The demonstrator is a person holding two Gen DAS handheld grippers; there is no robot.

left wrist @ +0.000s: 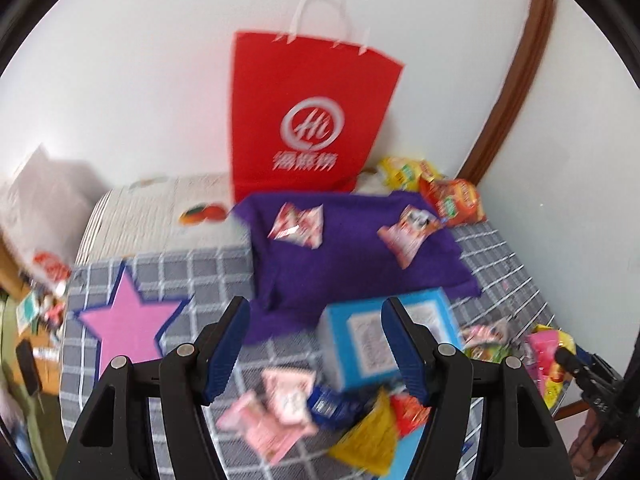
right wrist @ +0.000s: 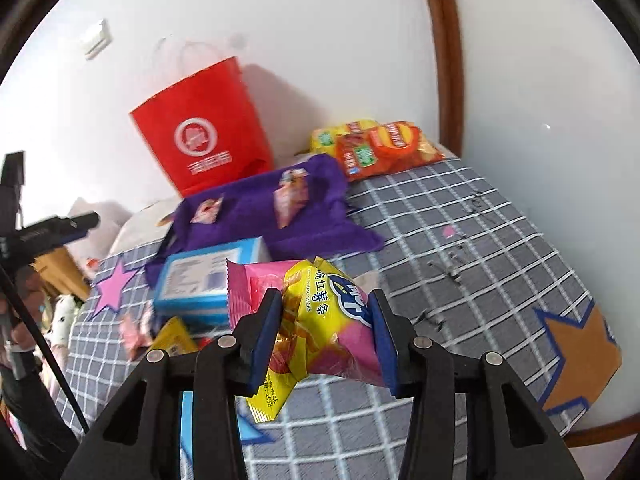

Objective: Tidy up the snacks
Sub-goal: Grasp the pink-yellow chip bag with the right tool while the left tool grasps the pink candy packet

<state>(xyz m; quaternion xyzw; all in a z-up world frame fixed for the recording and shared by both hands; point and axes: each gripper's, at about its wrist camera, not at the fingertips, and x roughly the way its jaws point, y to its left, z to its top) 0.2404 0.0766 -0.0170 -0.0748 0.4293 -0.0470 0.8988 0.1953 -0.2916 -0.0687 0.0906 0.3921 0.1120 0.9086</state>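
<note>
We held the right gripper (right wrist: 326, 334) clamped on a pink-and-yellow bag of sweet potato sticks (right wrist: 320, 320), raised above the grey checked cloth (right wrist: 460, 248) that covered the table; the bag sat crosswise between the two blue pads (right wrist: 264, 340), its yellow end hanging below them. Our left gripper (left wrist: 316, 346) hung with its fingers apart and nothing between them, over the near part of the cloth.

Beneath the left gripper lay a loose heap: pink snack packets (left wrist: 276, 412), a small dark blue packet (left wrist: 328, 404), a yellow packet (left wrist: 368, 440) and a red one (left wrist: 412, 412). Just behind them stood a light blue box (left wrist: 384, 340), touching the near edge of a purple felt piece (left wrist: 352, 248). Two small pink-and-white packets (left wrist: 298, 224) rested on the felt, well apart from each other.

At the far edge, against the wall, a red paper bag (left wrist: 308, 120) with white handles stood upright, touching the felt's back edge. In the far right corner an orange chip bag (right wrist: 388, 148) lay overlapping a yellow bag (right wrist: 332, 136). A pink star (left wrist: 128, 320) was on the cloth toward the left edge, and an orange star (right wrist: 580, 356) near the right edge. The left view was blurred, so we could not read the print on the small packets.
</note>
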